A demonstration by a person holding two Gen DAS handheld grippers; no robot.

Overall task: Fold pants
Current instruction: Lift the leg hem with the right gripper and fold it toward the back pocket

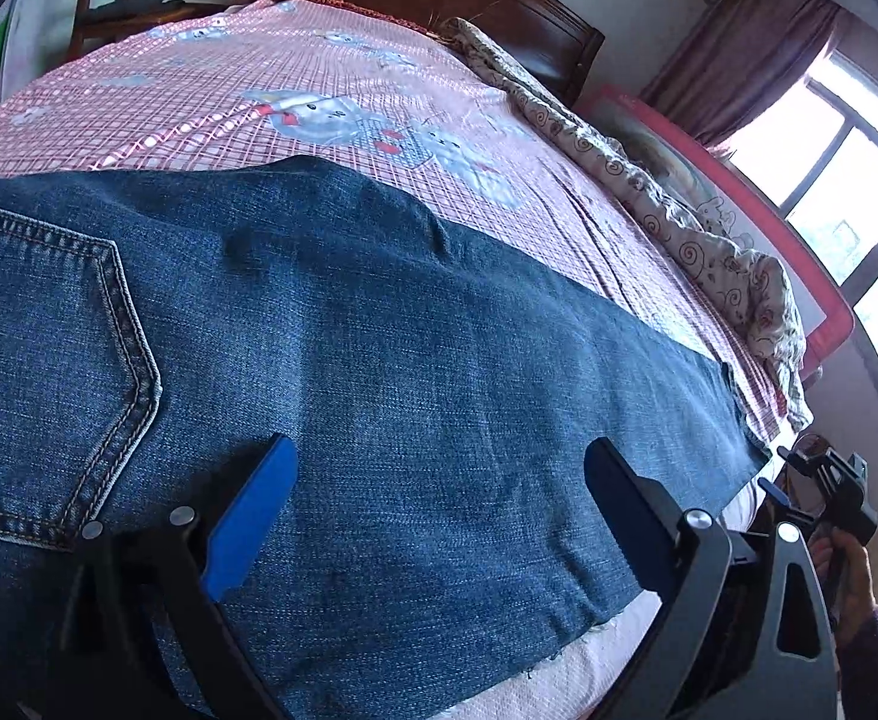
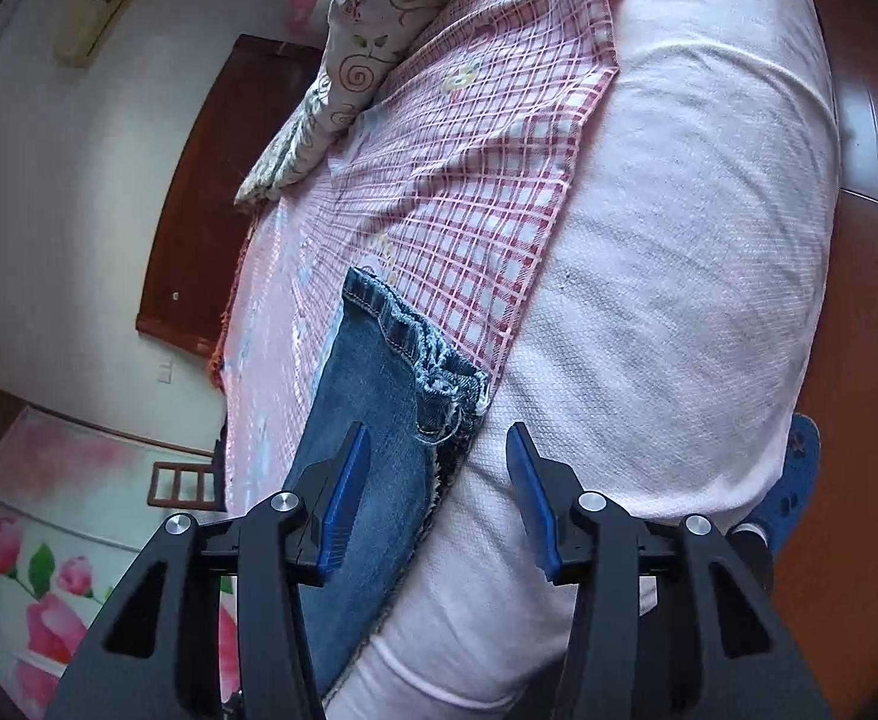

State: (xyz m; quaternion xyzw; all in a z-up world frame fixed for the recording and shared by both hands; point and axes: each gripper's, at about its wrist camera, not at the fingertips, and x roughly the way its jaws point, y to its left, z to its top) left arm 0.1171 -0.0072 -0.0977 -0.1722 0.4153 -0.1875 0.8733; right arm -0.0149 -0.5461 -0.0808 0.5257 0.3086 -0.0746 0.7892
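Jeans (image 1: pixel 379 330): spread flat on the pink plaid sheet (image 1: pixel 229 90), legs stacked, back pocket up.
Left gripper (image 1: pixel 439 480): jaws wide apart above the denim, nothing between the pads.
Right gripper (image 2: pixel 439 480): jaws partly apart over the frayed hem (image 2: pixel 433 360); no pad presses the cloth.
Left view only: a hand (image 1: pixel 853 570) holding the other tool.
Right view only: bare mattress (image 2: pixel 679 240) beside the sheet's edge.
Cut off: waistband.

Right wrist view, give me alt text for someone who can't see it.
An open hand-held gripper hovers over the frayed hem of blue jeans at the bed's edge, nothing clamped. The jeans lie across a pink checked sheet and pale mattress.
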